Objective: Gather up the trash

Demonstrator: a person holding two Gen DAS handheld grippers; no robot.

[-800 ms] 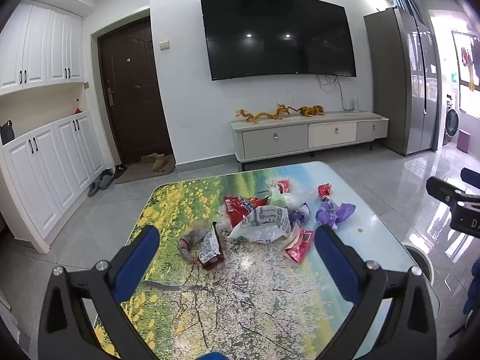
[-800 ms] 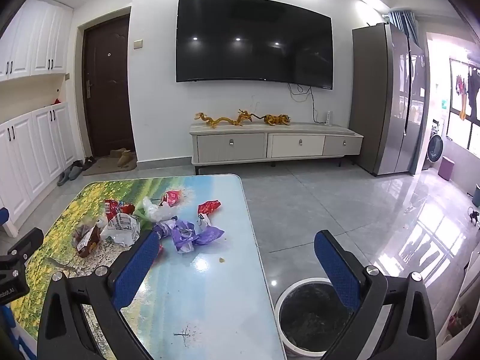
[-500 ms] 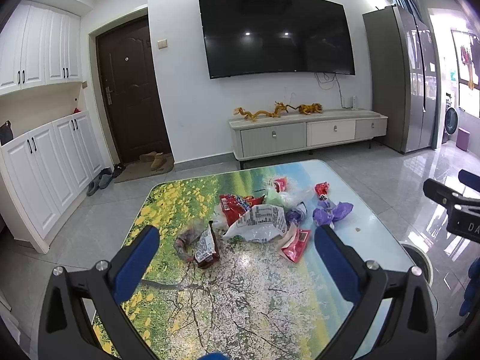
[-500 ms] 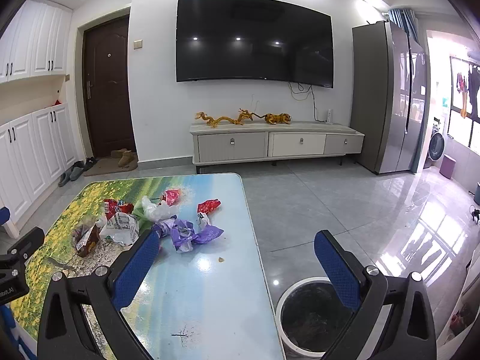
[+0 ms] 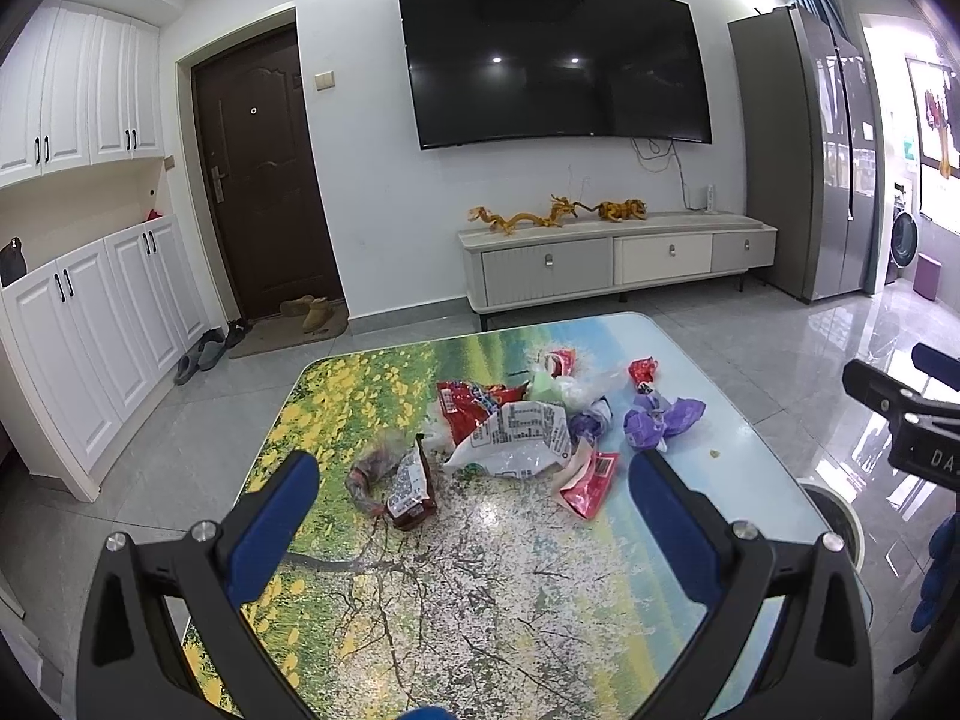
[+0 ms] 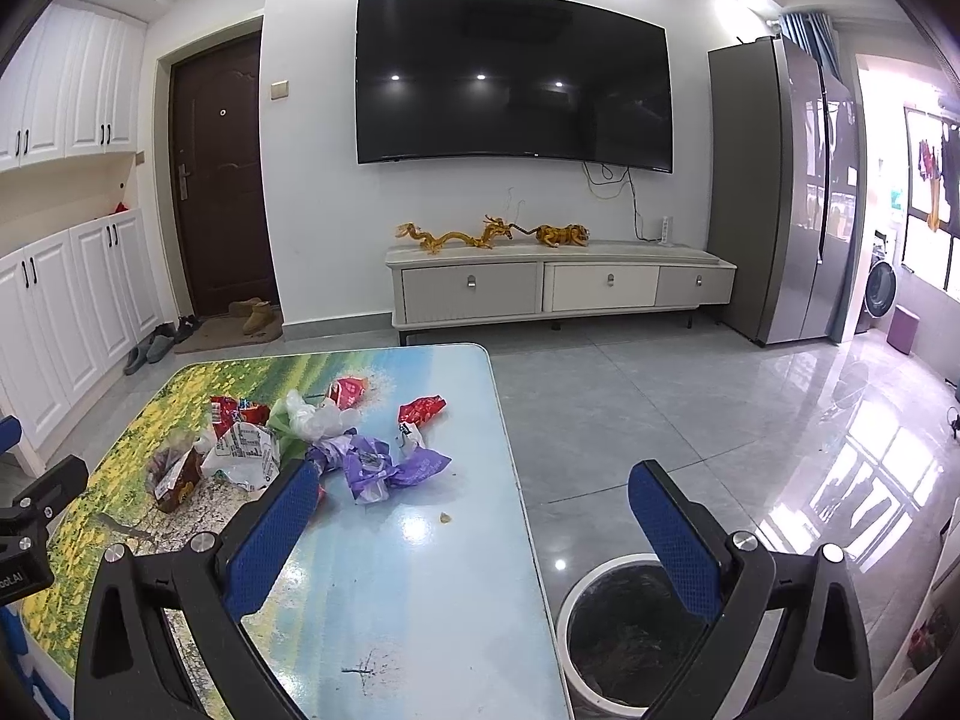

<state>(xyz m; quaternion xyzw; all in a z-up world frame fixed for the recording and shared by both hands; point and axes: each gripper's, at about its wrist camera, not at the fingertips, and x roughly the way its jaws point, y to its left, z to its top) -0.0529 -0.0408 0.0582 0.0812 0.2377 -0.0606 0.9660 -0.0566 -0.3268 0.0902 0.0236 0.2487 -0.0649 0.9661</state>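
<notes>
Crinkled foil wrappers [image 5: 528,432] heaped on glossy printed table [image 5: 480,600]; round bin [image 6: 636,636] beside.

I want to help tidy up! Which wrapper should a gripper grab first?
Probably the purple wrapper: it lies nearest the right gripper, whose fingers are open and empty, and the bin stands on the floor right beside that end of the table.

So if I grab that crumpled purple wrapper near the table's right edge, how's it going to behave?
The purple wrapper is probably floppy: it's thin film twisted into creases, so it should crush flat between the pads. It likely weighs very little and may slide on the glossy table if pushed. It touches the neighbouring wrappers, so one might drag along.
</notes>
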